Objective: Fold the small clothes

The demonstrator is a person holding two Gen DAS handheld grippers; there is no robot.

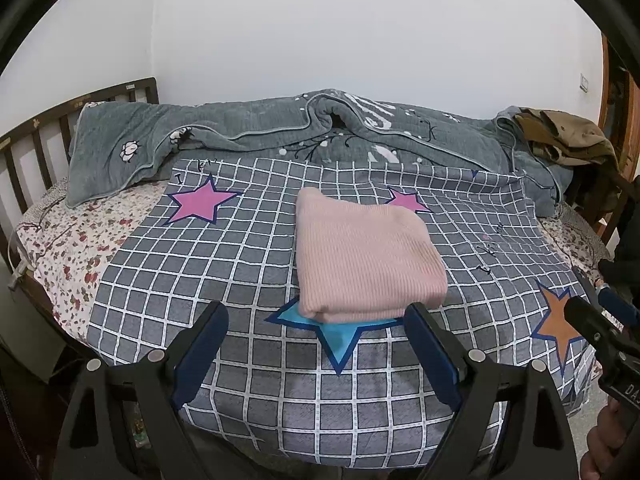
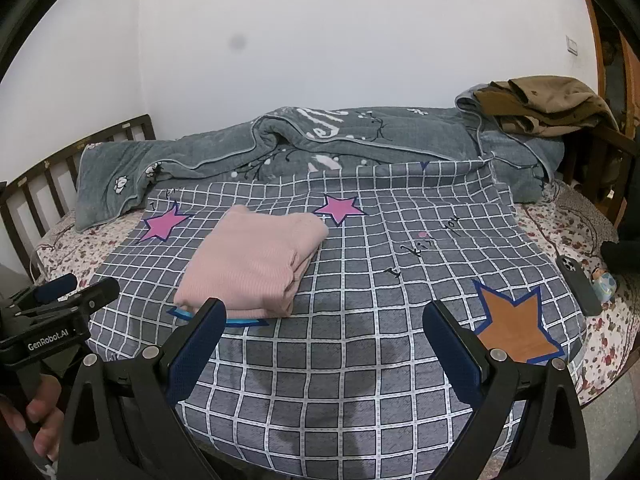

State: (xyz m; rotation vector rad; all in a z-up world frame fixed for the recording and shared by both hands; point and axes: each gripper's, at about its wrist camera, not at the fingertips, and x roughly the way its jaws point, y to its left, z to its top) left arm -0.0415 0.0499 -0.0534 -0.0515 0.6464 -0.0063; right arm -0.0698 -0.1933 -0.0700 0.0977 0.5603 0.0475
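The left gripper (image 1: 316, 322), black w/ blue pads, sits nearest the camera, jaws spread wide, nothing between them. The right gripper (image 2: 324, 320) is the same: jaws spread wide, holding nothing.

The folded pink ribbed knit top (image 1: 360, 256) lies flat on the grey checked sheet with coloured stars (image 1: 240, 272), just past the left gripper's tips. It hides most of the blue star (image 1: 338, 336) under its near edge. In the right view the top is to the left, beside the left finger.

Far side: a rumpled grey-green quilt (image 1: 224, 128) and a brown cloth pile (image 2: 548, 104), far right. A black phone (image 2: 578, 284) lies at the right edge; a small round thing next to it is too tiny to make out. The dark wooden bed rail (image 1: 36, 136) is cut off at left.
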